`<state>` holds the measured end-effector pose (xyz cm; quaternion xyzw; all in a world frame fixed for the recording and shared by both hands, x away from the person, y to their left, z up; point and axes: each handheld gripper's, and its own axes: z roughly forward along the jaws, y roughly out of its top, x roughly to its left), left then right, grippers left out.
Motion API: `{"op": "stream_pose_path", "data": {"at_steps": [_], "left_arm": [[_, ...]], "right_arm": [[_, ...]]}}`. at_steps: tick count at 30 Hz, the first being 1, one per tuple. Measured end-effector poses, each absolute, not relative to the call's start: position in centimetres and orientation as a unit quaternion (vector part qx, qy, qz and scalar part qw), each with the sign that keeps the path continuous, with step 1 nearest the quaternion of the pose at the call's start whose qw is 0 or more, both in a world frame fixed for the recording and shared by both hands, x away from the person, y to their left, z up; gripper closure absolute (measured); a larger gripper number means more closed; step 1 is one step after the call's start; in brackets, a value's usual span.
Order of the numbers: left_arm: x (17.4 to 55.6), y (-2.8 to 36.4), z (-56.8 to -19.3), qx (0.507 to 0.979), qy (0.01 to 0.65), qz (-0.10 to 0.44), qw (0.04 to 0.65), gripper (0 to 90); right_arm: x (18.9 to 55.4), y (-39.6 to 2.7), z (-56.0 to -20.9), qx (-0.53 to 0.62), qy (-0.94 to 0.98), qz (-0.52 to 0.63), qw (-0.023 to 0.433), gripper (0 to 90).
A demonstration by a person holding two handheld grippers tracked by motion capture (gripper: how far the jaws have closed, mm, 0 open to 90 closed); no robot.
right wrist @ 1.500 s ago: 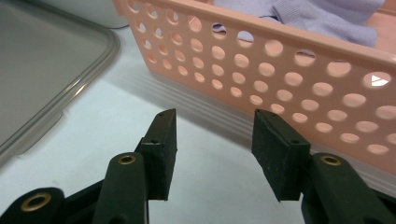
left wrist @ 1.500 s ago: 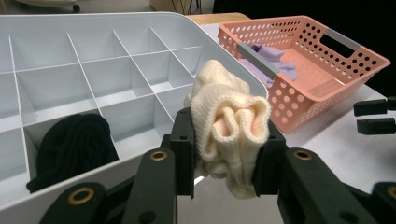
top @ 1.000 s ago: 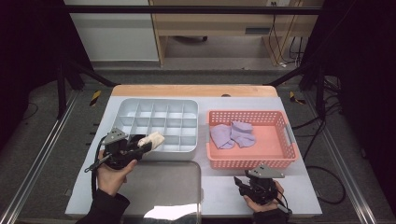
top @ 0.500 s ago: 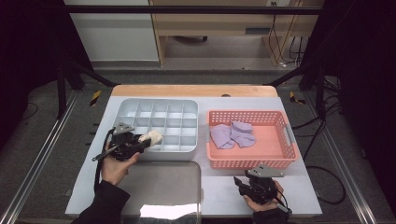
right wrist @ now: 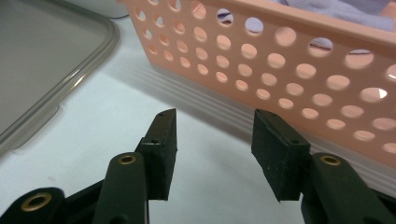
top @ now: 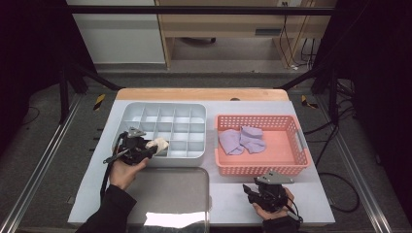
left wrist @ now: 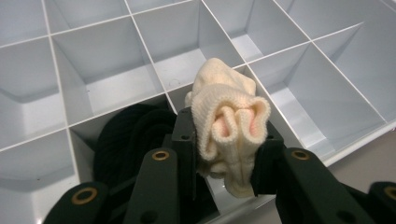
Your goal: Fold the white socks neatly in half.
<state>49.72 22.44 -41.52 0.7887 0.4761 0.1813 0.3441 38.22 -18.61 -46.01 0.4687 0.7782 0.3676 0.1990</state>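
My left gripper (top: 154, 147) is shut on a rolled cream sock (top: 160, 144) over the front left of the grey compartment tray (top: 165, 105). In the left gripper view the cream sock (left wrist: 229, 126) bulges between both pads. It hangs above the dividers of the tray (left wrist: 116, 70). A black sock (left wrist: 126, 135) lies in the compartment just below the jaws. My right gripper (top: 248, 191) rests low on the white table in front of the pink basket (top: 257, 167). In its own view the right gripper (right wrist: 212, 135) stands open with nothing between the pads.
Two purple socks (top: 241, 140) lie in the pink basket (right wrist: 303, 70). A clear plastic lid (top: 170, 189) lies flat at the table's front, between the two hands, and its rim (right wrist: 46, 60) is left of the right jaws. The tray's other compartments look bare.
The left gripper has shifted a little farther in over the tray's front edge and sunk lower, with the cream sock still in it. The right gripper has stayed put.
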Motion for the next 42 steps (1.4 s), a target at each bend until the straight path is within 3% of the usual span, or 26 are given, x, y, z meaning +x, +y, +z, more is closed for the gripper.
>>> {"op": "stream_pose_path", "data": {"at_steps": [21, 27, 31, 36, 39, 42], "left_arm": [[49.9, 21.6, -42.4, 0.796, 0.465, 0.157, 0.355, 64.1], [49.7, 22.4, -41.9, 0.784, 0.477, 0.142, 0.370, 50.3], [49.3, 22.6, -41.3, 0.777, 0.473, 0.156, 0.386, 46.3], [49.2, 22.5, -41.0, 0.770, 0.471, 0.170, 0.395, 53.1], [49.2, 22.1, -41.0, 0.774, 0.468, 0.187, 0.384, 66.5], [49.3, 22.0, -41.3, 0.775, 0.472, 0.185, 0.377, 71.1]], "right_arm": [[38.3, -18.3, -46.4, 0.467, 0.784, 0.365, 0.185, 52.0], [38.2, -18.3, -46.3, 0.466, 0.782, 0.368, 0.189, 51.0], [38.2, -18.4, -46.3, 0.468, 0.781, 0.368, 0.188, 51.0], [38.2, -18.4, -46.2, 0.467, 0.781, 0.369, 0.188, 51.1], [38.2, -18.4, -46.3, 0.468, 0.781, 0.369, 0.188, 51.4], [38.2, -18.4, -46.3, 0.466, 0.782, 0.368, 0.189, 51.6]]}}
